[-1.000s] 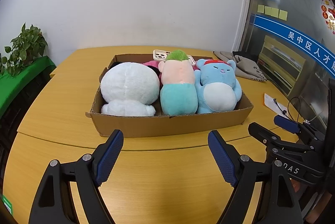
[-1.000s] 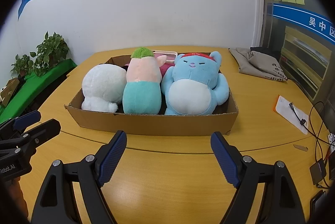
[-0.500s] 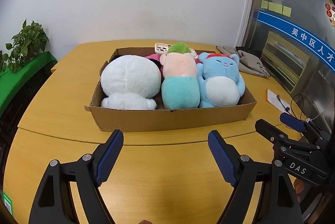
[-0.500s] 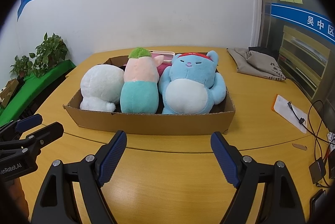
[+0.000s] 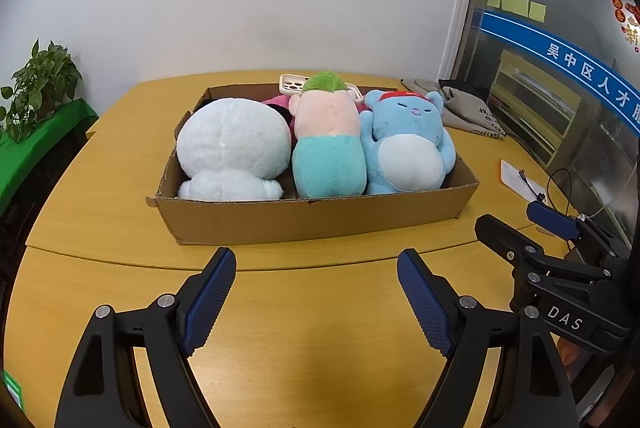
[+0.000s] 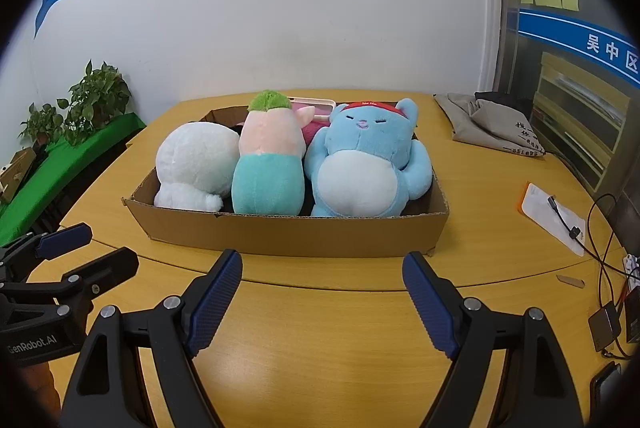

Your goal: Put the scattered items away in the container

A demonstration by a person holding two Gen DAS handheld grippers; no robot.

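A shallow cardboard box [image 5: 312, 220] [image 6: 288, 236] sits on the yellow table. In it lie a white plush [image 5: 234, 147] [image 6: 196, 163], a pink and teal plush with green hair [image 5: 328, 143] [image 6: 270, 163], and a blue plush with a red headband [image 5: 404, 147] [image 6: 364, 163]. A pink item and a pale case show behind them. My left gripper [image 5: 316, 292] is open and empty, in front of the box. My right gripper [image 6: 322, 296] is open and empty, also in front of the box. Each gripper shows in the other's view: the right gripper [image 5: 532, 232] and the left gripper [image 6: 80, 248].
A grey cloth bag [image 6: 496, 123] lies at the back right of the table. A paper with a cable [image 6: 556, 216] and small devices [image 6: 606, 324] lie at the right edge. Potted plants [image 6: 84, 103] stand on a green ledge at the left.
Both grippers stayed open and drew slightly closer to the box; the view tilted a little. The plush toys have not moved.
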